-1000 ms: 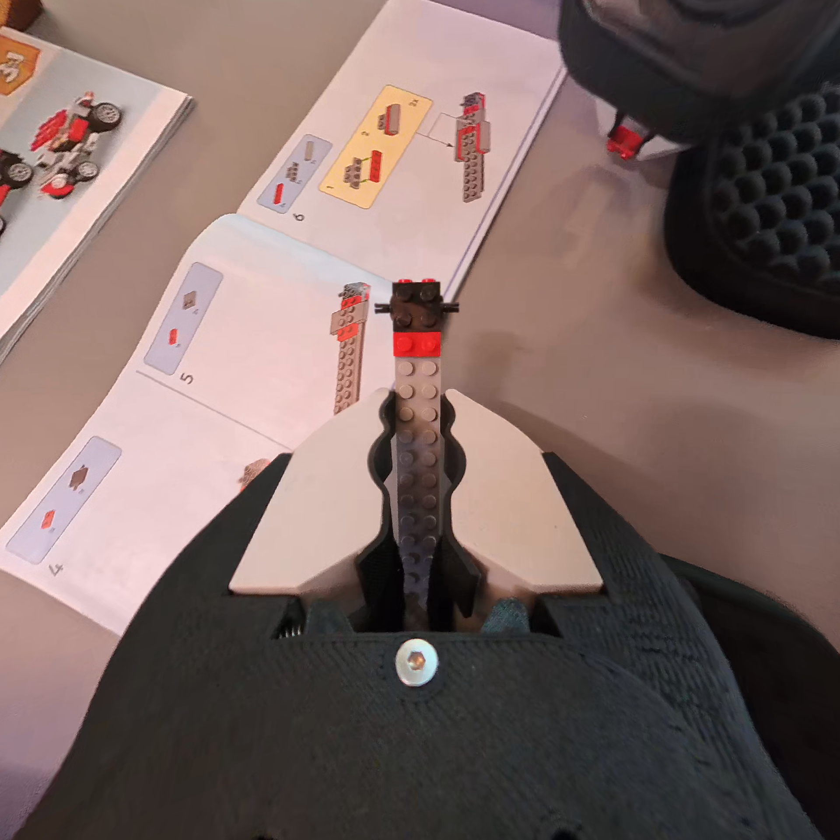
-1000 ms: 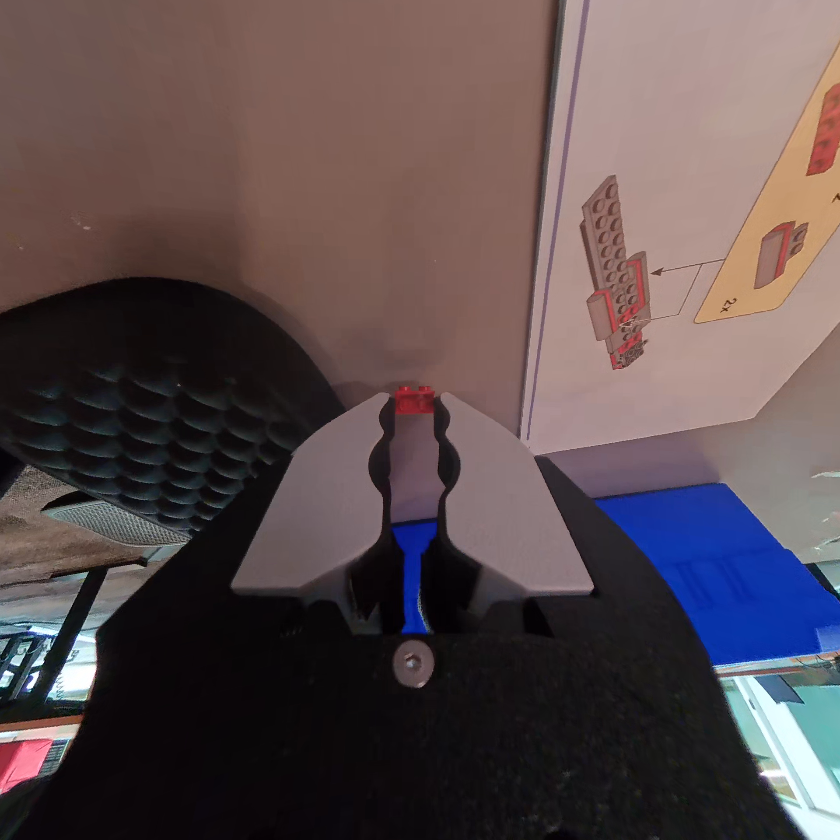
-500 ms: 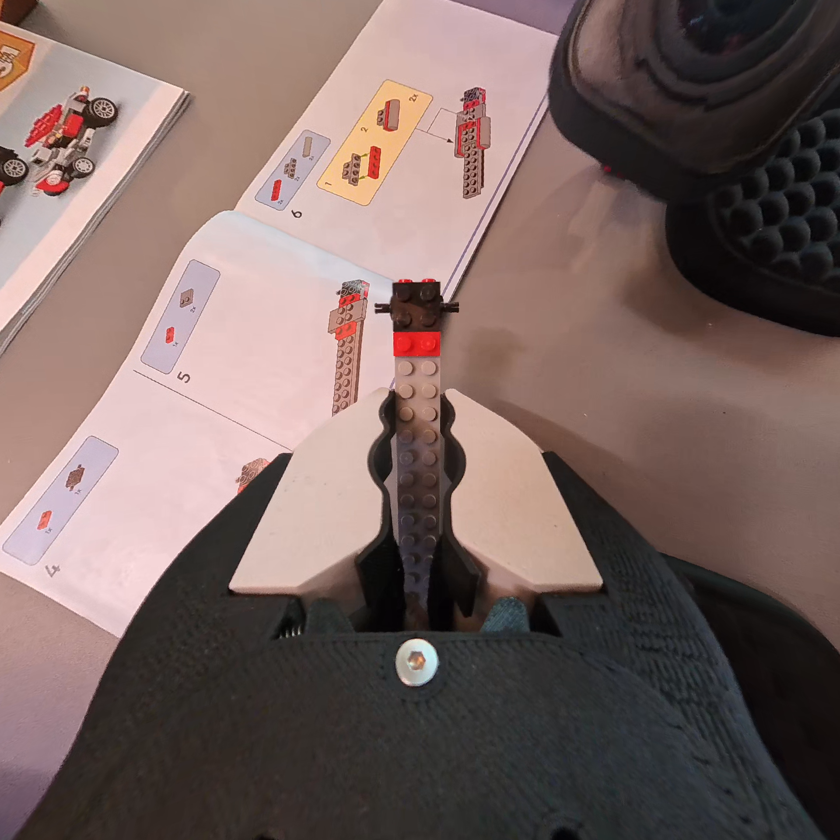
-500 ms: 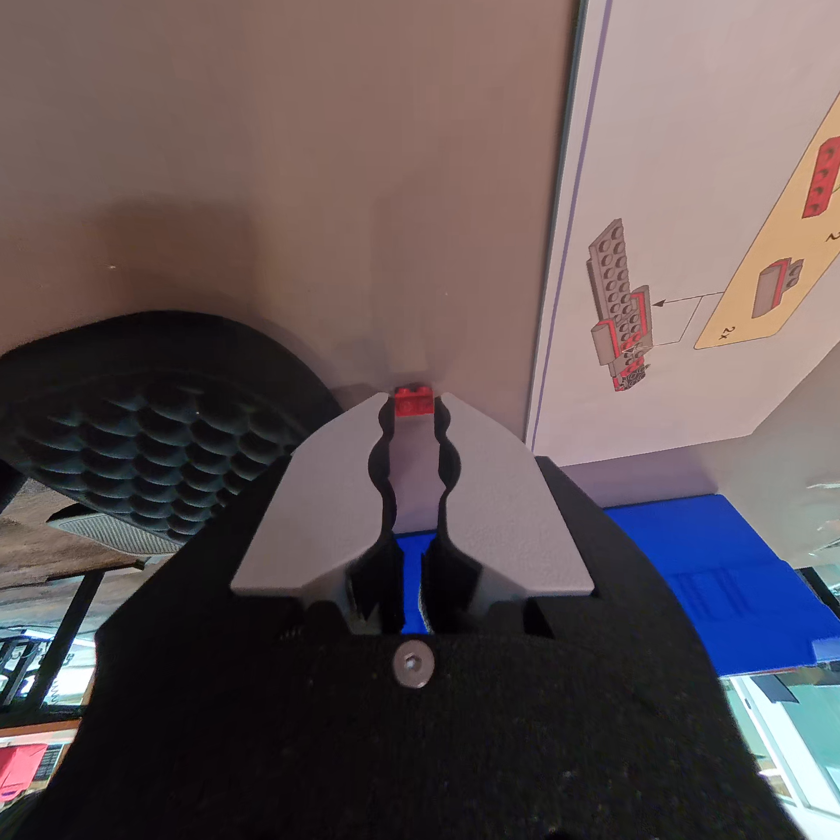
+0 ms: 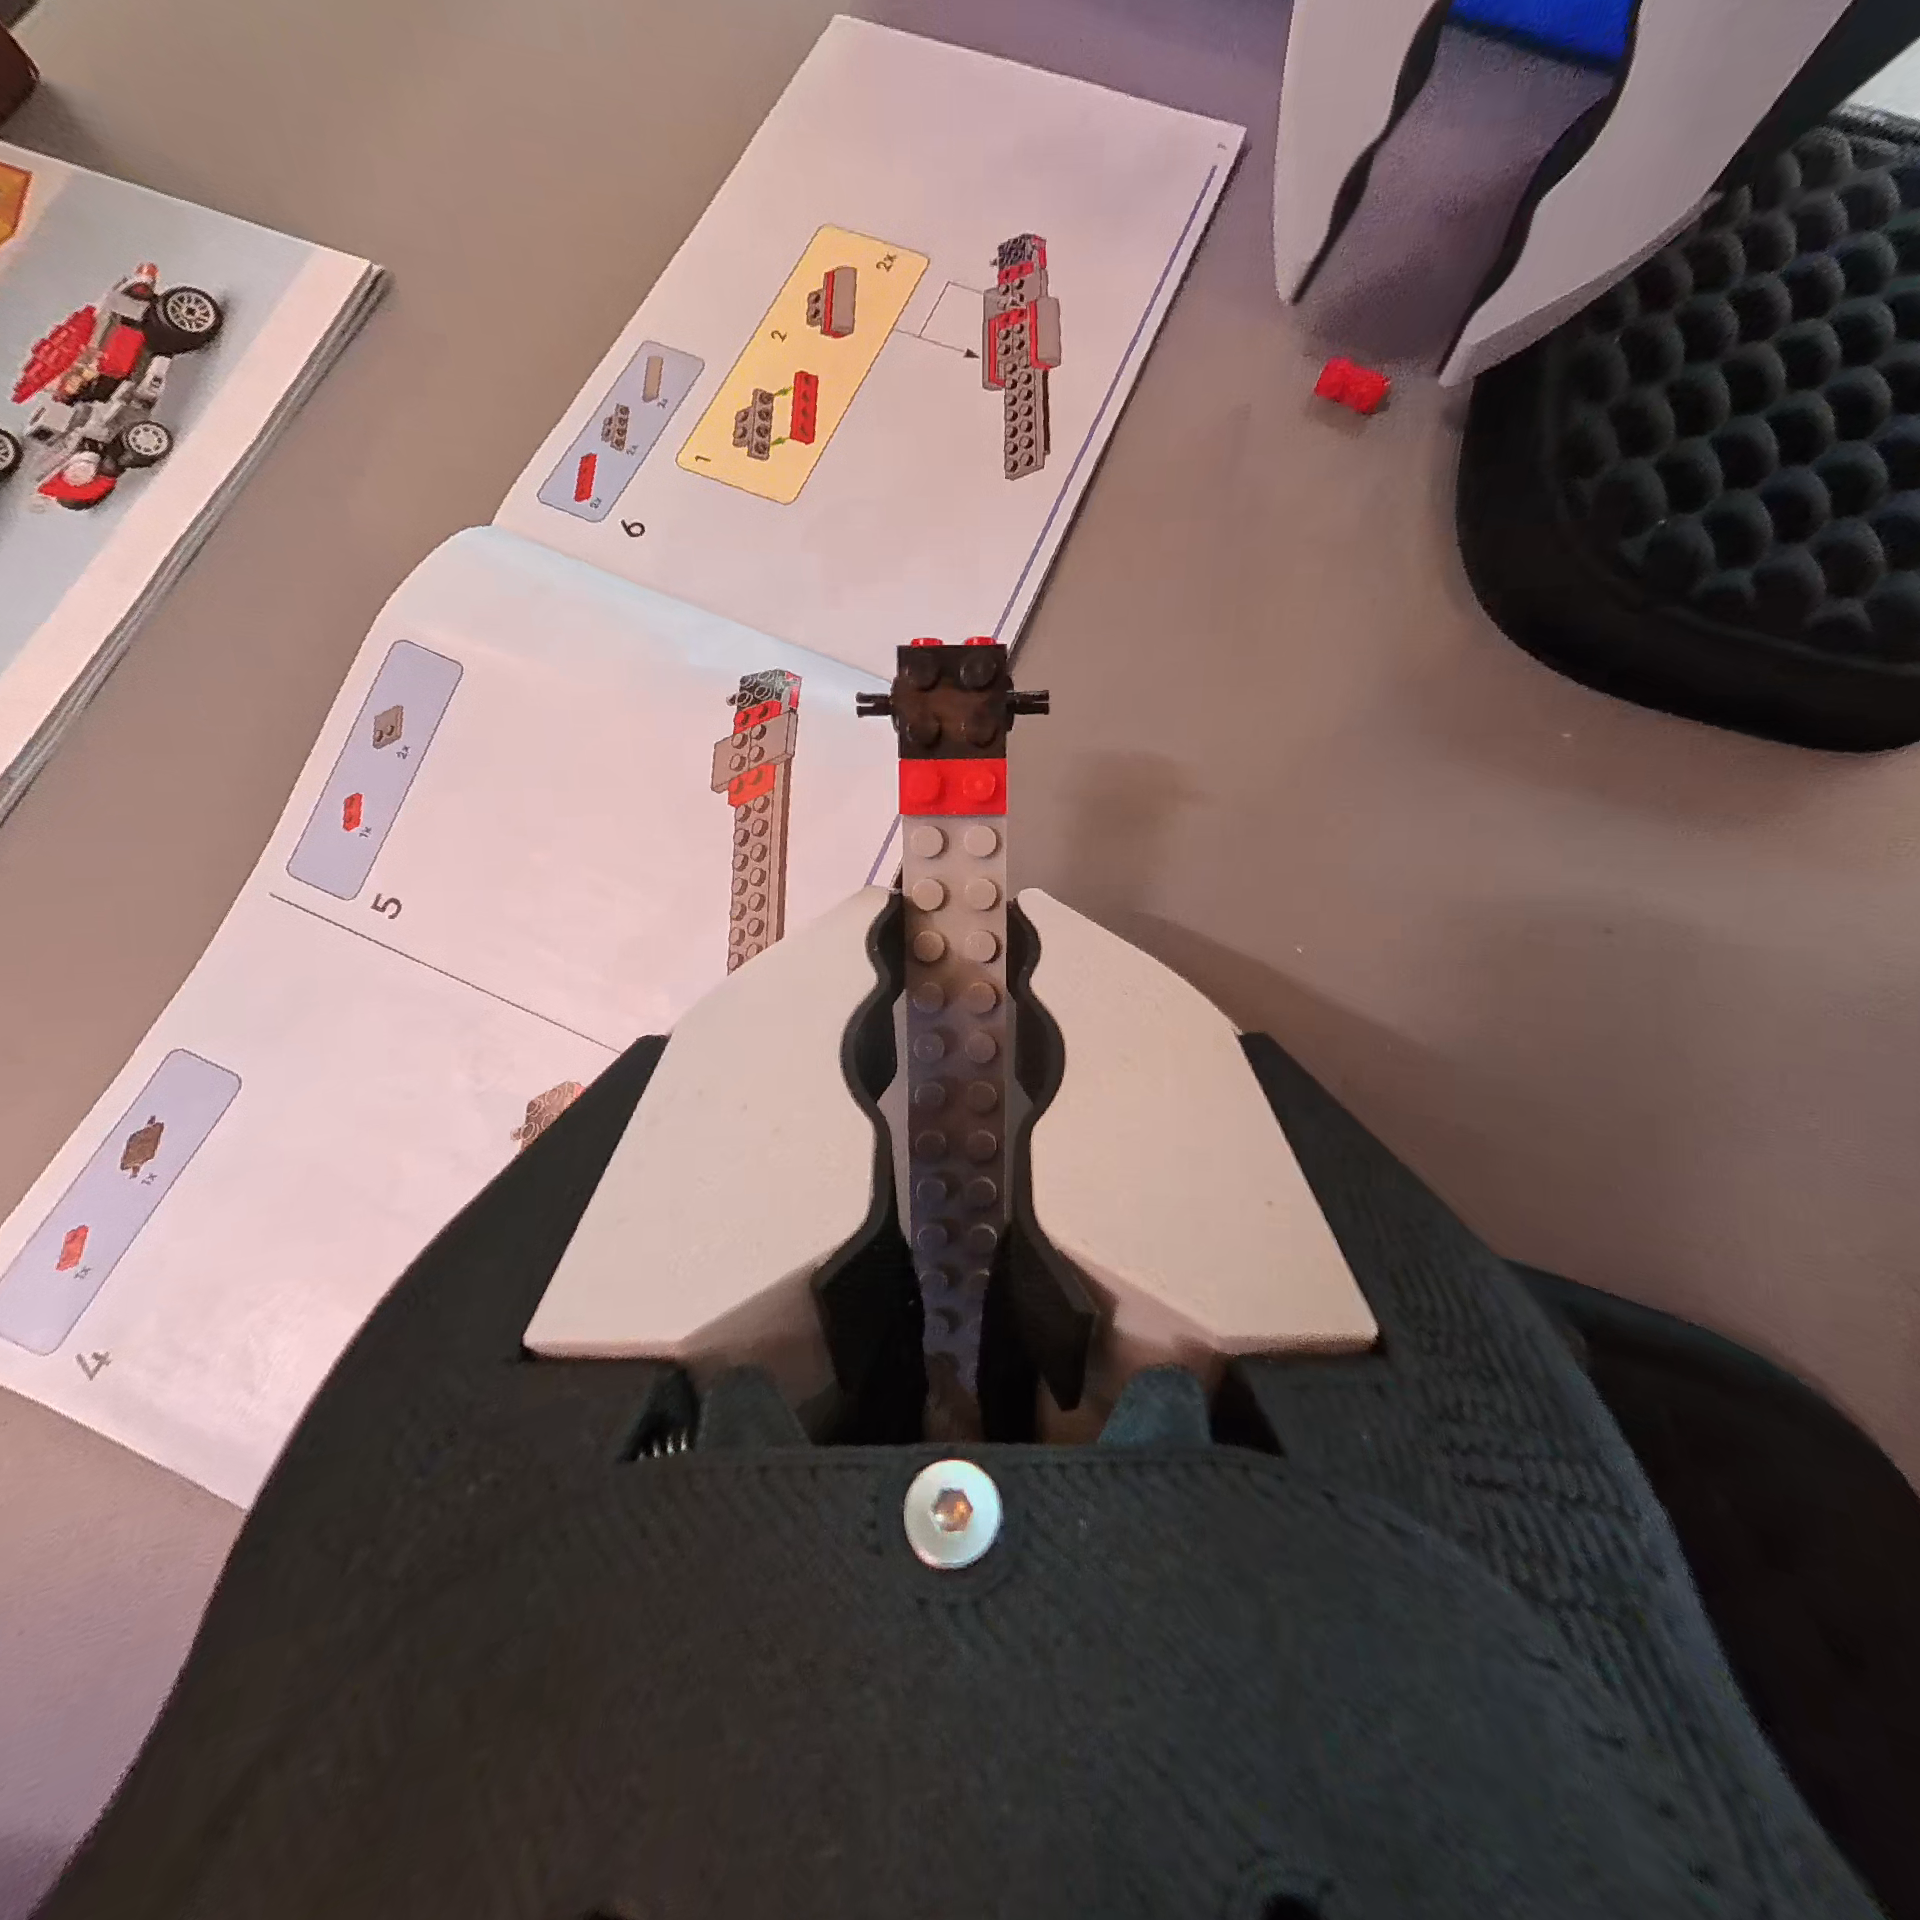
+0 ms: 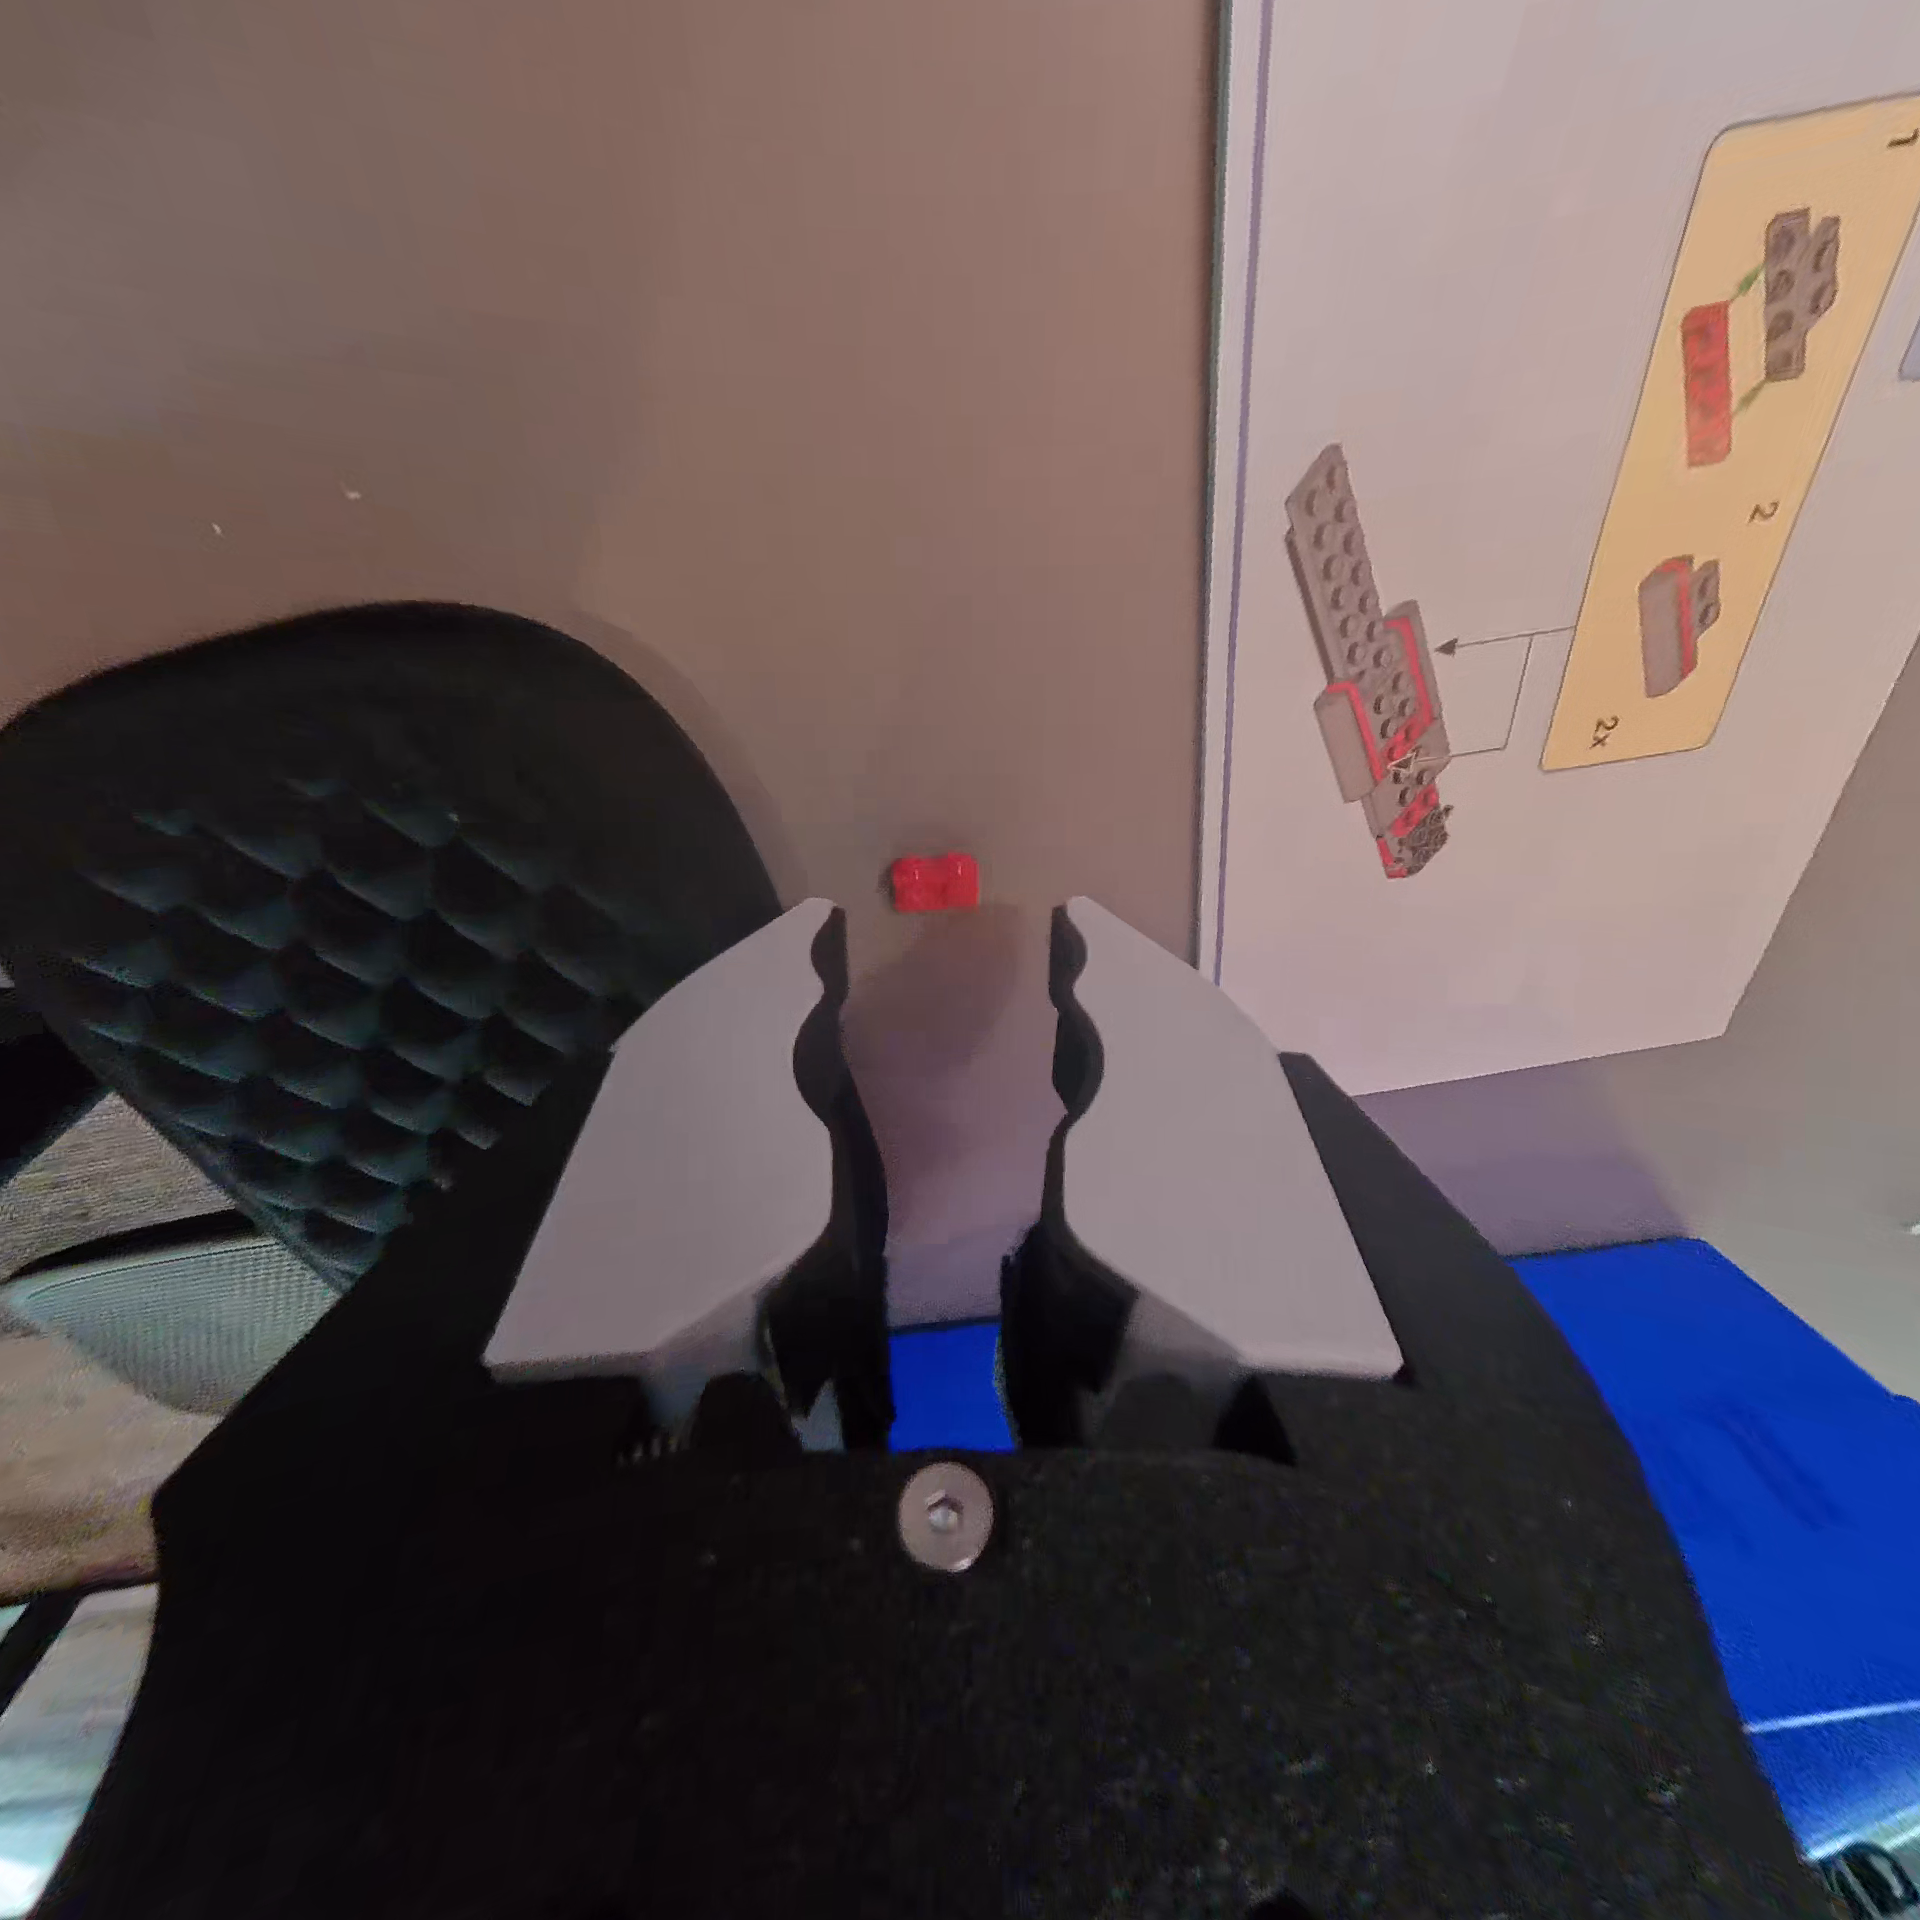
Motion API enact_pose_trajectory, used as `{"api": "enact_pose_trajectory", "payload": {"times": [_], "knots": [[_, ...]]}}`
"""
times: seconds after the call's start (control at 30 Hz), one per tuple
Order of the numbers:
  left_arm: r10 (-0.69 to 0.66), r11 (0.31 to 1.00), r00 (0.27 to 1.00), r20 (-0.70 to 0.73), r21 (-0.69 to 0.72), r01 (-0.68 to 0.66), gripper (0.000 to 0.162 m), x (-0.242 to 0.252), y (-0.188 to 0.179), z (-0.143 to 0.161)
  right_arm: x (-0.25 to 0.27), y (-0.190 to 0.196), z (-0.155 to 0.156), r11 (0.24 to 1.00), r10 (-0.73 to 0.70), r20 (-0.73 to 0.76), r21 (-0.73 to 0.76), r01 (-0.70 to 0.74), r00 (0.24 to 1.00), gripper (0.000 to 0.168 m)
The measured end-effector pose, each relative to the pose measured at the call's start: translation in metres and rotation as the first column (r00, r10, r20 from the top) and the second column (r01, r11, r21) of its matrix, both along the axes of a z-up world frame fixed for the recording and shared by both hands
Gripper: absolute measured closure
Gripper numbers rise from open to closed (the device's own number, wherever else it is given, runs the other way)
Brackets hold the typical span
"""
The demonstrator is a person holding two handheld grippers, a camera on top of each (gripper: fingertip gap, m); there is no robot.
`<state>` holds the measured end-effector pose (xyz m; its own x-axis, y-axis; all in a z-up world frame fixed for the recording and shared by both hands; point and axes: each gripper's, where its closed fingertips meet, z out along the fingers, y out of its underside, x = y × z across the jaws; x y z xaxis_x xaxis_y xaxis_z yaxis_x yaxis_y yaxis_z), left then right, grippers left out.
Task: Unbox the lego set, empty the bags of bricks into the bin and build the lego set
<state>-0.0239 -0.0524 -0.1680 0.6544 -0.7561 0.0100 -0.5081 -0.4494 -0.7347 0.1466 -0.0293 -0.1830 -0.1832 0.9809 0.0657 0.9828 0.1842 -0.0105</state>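
Red, hard plastic: small brick (image 6: pixel 936 883) lying flat on the grey table (image 6: pixel 623 364), just beyond the right gripper (image 6: pixel 943 914), whose fingers stand apart and empty, brick centred ahead of the gap. Likely light, stiff, slippery, prone to skid; pinch its two long sides. Left gripper (image 5: pixel 954 904) is clamped on the grey plate assembly (image 5: pixel 953 852), beside the open instruction booklet (image 5: pixel 582 790)

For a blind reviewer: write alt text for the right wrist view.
The right gripper hangs open above a grey table, its jaws apart, with a small red brick lying loose just past its fingertips. A black dimpled pad sits to the left, an open instruction booklet to the right.
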Motion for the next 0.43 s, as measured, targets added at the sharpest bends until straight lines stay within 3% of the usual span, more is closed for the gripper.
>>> {"api": "enact_pose_trajectory", "payload": {"times": [0.03,0.13,0.43], "knots": [[-0.004,1.000,1.000,-0.001,0.000,0.004,0.144,0.0005,-0.0003,-0.0003,0.0014,0.0003,-0.0023,1.000,0.020,-0.021,0.009,-0.020,1.000,0.131],[-0.018,1.000,1.000,-0.009,0.003,0.018,0.144,0.0025,-0.0013,-0.0008,0.0050,0.0040,-0.0087,0.997,0.066,-0.070,0.046,-0.063,0.995,0.141],[-0.030,0.999,0.999,-0.021,0.010,0.030,0.144,0.0031,-0.0015,-0.0015,0.0008,-0.0023,-0.0111,0.996,0.071,-0.250,-0.037,-0.083,0.966,0.149]]}}
